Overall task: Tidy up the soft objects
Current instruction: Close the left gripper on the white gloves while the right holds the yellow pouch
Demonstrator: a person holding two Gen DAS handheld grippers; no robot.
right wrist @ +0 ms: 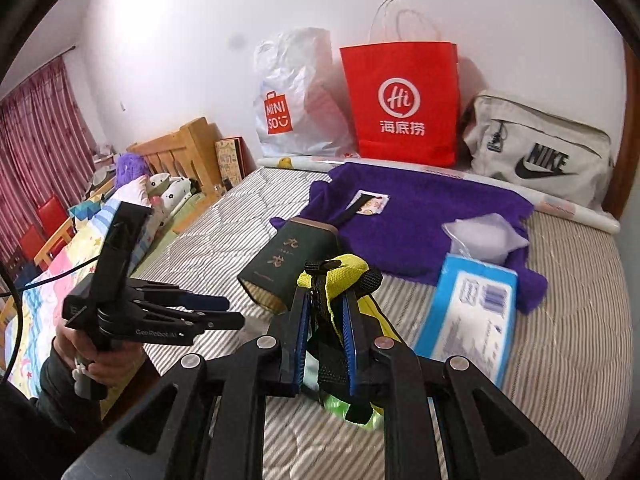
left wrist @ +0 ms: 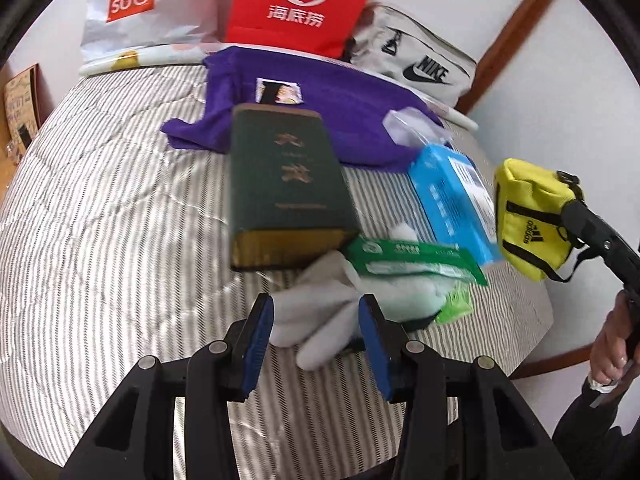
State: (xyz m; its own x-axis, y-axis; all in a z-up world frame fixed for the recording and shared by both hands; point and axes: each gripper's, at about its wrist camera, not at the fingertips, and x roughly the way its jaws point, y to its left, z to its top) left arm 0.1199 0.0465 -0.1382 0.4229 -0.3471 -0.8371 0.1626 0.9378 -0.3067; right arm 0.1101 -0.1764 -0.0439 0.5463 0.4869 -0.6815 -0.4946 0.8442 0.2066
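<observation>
Right now my right gripper (right wrist: 326, 324) is pinched on the small yellow fabric pouch (right wrist: 338, 276), its blue-padded fingers (right wrist: 301, 336) pressed against both sides; from the left wrist view that pouch (left wrist: 528, 220) hangs at the right edge of the frame, lifted off the striped mattress (left wrist: 120, 208). My left gripper (left wrist: 316, 336) is spread wide and holds nothing, with a white cloth glove (left wrist: 316, 316) lying between its fingers at lower centre. Just above it sit a dark green box (left wrist: 288, 188), a green wipes packet (left wrist: 412, 260), a blue tissue pack (left wrist: 452, 200) and a purple towel (left wrist: 340, 108).
</observation>
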